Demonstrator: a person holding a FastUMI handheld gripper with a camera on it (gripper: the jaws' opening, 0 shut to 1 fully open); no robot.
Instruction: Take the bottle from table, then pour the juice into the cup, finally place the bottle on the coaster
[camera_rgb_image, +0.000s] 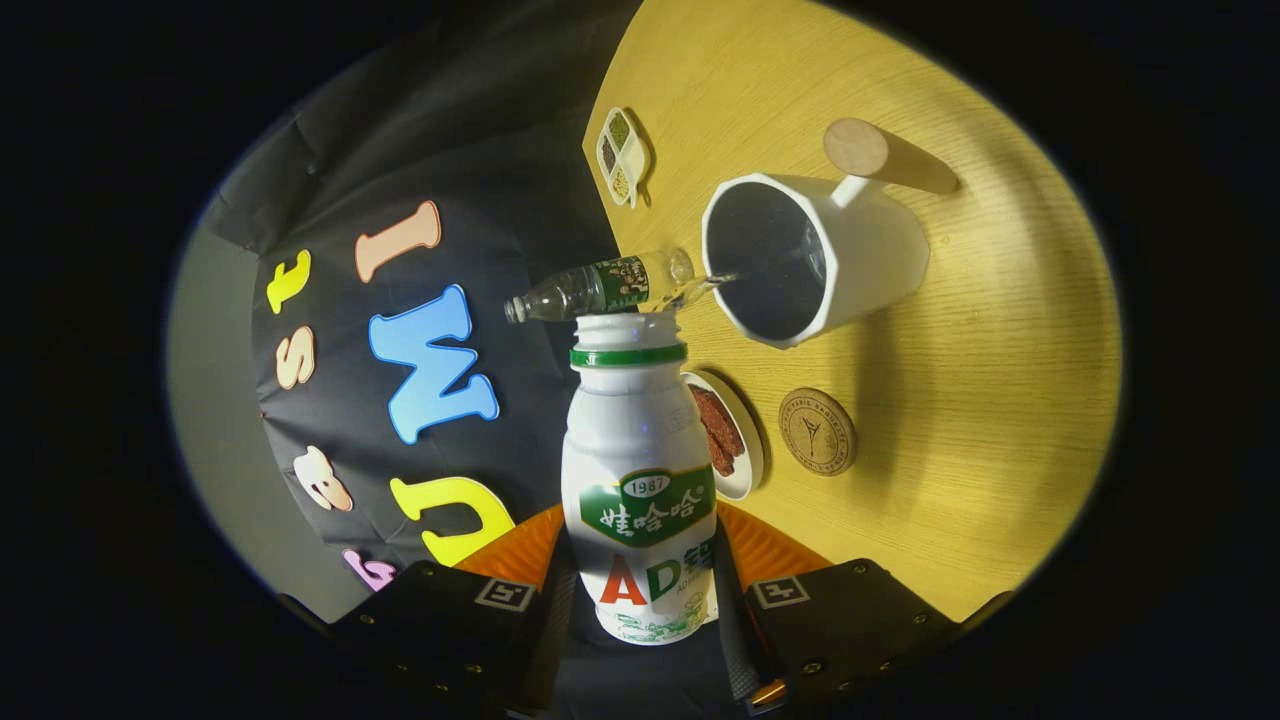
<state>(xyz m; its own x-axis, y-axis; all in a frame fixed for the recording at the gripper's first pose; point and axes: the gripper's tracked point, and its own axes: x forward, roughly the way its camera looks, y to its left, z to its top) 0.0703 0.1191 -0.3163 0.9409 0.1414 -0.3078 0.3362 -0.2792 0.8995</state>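
A white juice bottle (640, 450) with a green neck ring and a green label sits between my fingers, and my gripper (645, 575) is shut on its lower body. Its mouth is open and points at the gap between a clear bottle and the cup. The whole view is rolled, so the bottle lies tipped relative to the table. The white cup (815, 255) with a round wooden handle stands beyond the bottle's mouth and to its right, dark inside. The round brown coaster (817, 431) lies bare on the table beside the bottle's shoulder, nearer than the cup.
A small clear bottle (600, 290) with a green label stands just past the juice bottle's mouth, next to the cup's rim. A white dish (745, 440) holding red-brown strips lies between bottle and coaster. A small divided spice dish (622, 155) sits near the yellow wooden table's (980, 380) edge.
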